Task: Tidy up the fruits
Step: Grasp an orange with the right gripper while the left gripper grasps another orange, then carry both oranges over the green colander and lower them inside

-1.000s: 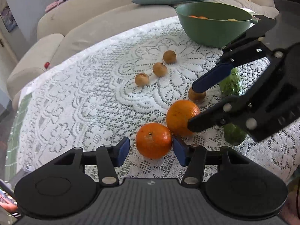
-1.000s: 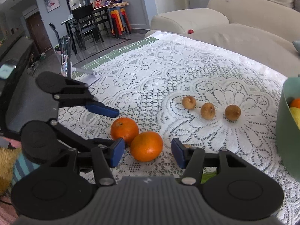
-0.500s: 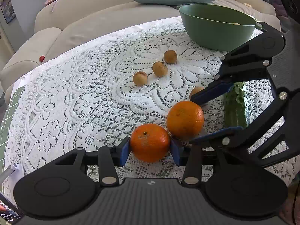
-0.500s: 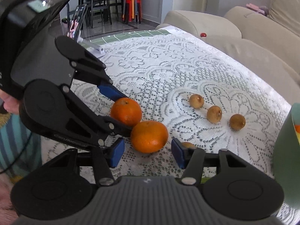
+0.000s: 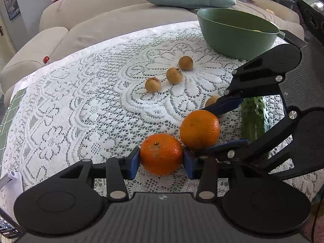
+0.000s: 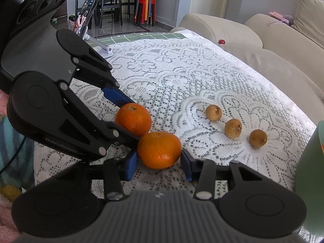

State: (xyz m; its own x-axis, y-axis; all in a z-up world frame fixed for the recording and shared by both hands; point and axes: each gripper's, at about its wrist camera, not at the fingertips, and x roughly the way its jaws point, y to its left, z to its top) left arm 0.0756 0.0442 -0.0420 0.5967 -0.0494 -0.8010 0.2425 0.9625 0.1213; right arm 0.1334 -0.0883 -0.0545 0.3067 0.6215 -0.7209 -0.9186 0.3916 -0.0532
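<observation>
Two oranges lie side by side on the lace tablecloth (image 5: 85,105). My left gripper (image 5: 161,163) has its blue pads against both sides of the near orange (image 5: 161,154), and its jaws are closing. My right gripper (image 6: 159,167) holds the other orange (image 6: 160,149) between its pads, which touch it while the jaws are closing. The right gripper (image 5: 210,128) reaches in from the right in the left wrist view, around that second orange (image 5: 199,129). The left gripper (image 6: 131,121) comes in from the left in the right wrist view. A green bowl (image 5: 232,34) stands at the back right.
Three small brown fruits (image 5: 174,75) lie in a row mid-table, and a fourth (image 5: 211,101) is half hidden behind a right finger. A green cucumber (image 5: 254,119) lies behind the right gripper. A phone on a stand (image 6: 85,18) is at the table's far edge. A beige sofa (image 5: 91,16) borders the table.
Both pairs of jaws have narrowed onto their oranges. The right gripper has rolled and sunk closer around the second orange. The left gripper has stayed where it was.
</observation>
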